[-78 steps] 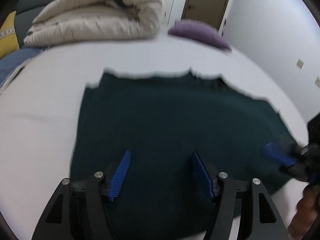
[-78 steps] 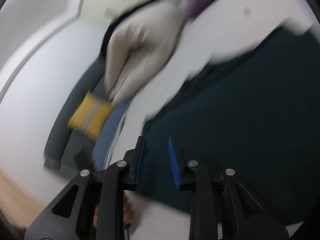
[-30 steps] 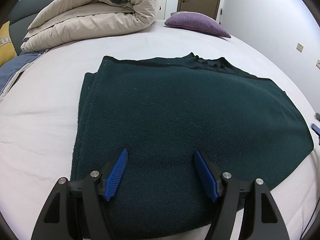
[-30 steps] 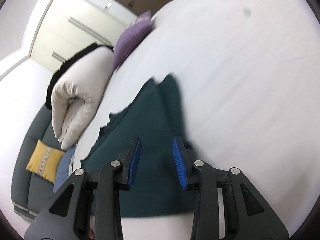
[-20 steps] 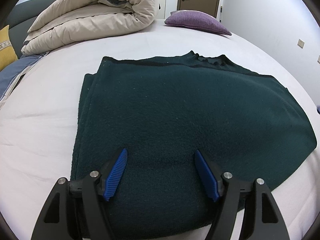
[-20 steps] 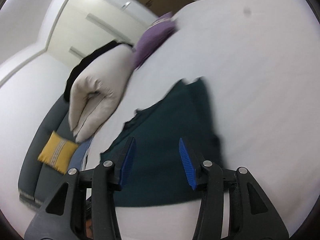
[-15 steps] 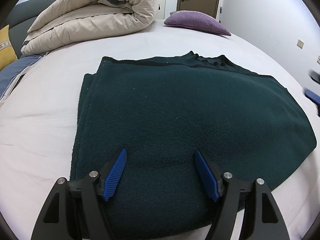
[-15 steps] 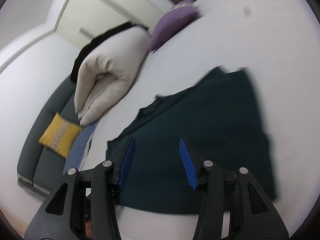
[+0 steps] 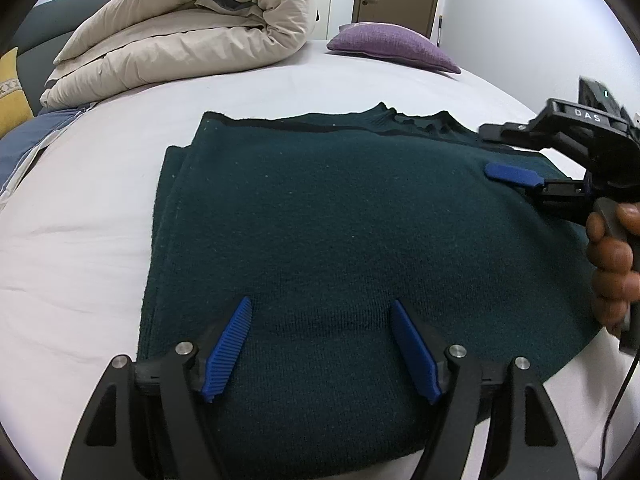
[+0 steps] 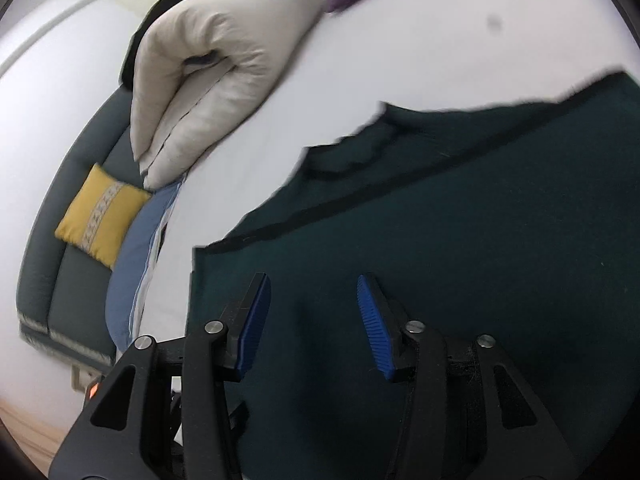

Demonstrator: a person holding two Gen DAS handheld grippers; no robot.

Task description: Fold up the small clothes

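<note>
A dark green knitted sweater (image 9: pixel 340 220) lies folded flat on the white bed (image 9: pixel 80 240), collar at the far edge. It also shows in the right wrist view (image 10: pixel 480 240). My left gripper (image 9: pixel 320 344) is open and empty, low over the sweater's near edge. My right gripper (image 10: pixel 312 320) is open and empty, hovering over the sweater. In the left wrist view the right gripper (image 9: pixel 516 152) comes in from the right above the sweater's far right part, held by a hand.
A rolled beige duvet (image 9: pixel 184 36) and a purple pillow (image 9: pixel 392 46) lie at the far side of the bed. A grey sofa (image 10: pixel 60 240) with a yellow cushion (image 10: pixel 100 216) stands beside it, with a blue cloth (image 10: pixel 136 256) at the bed's edge.
My right gripper has opened wider and swung in over the sweater's right side, coming into the left wrist view. My left gripper has stayed still and open.
</note>
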